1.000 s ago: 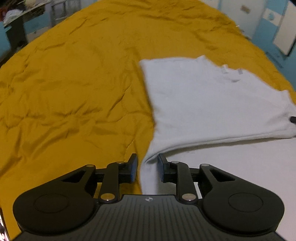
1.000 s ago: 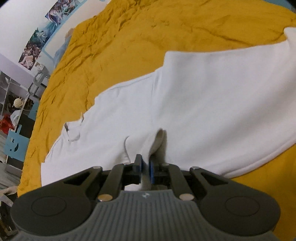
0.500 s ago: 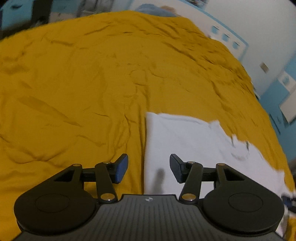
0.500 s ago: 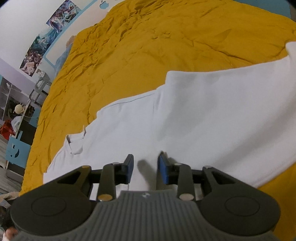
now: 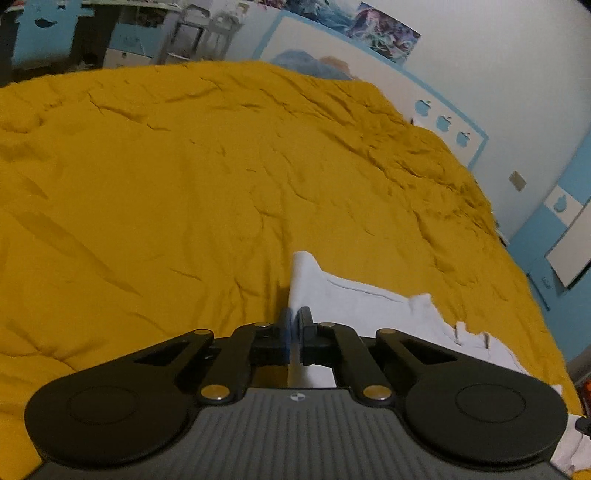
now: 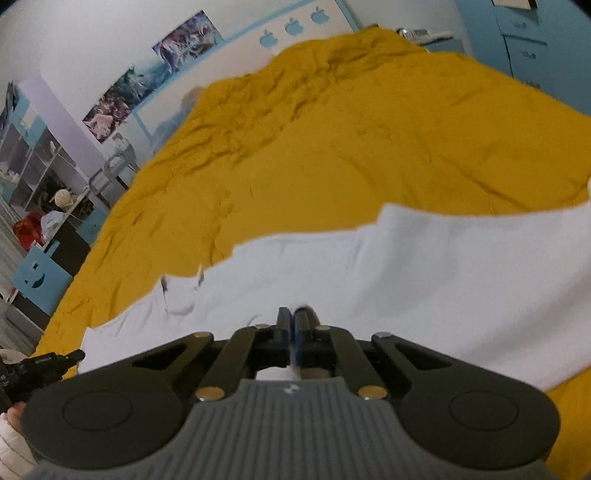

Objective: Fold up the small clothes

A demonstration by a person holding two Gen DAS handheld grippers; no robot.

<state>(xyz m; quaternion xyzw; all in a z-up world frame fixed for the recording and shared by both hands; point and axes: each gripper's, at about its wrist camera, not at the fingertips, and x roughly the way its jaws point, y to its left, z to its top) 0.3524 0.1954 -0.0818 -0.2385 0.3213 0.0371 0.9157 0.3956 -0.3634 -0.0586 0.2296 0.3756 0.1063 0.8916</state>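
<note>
A white garment lies spread on the yellow bed cover. In the left wrist view its corner stands up between the pads, and my left gripper is shut on that edge. In the right wrist view my right gripper is shut on a pinch of the white cloth near its front edge. The neck opening with a label lies to the left. The left gripper's tip shows at the lower left of the right wrist view.
The yellow cover stretches far to the left and back. Shelves and blue furniture stand beyond the bed's left side. A white wall with posters lies behind the bed, and blue cabinets at the right.
Both grippers opened half a second ago, then closed again on the white cloth. Both cameras have tilted up, showing more of the room.
</note>
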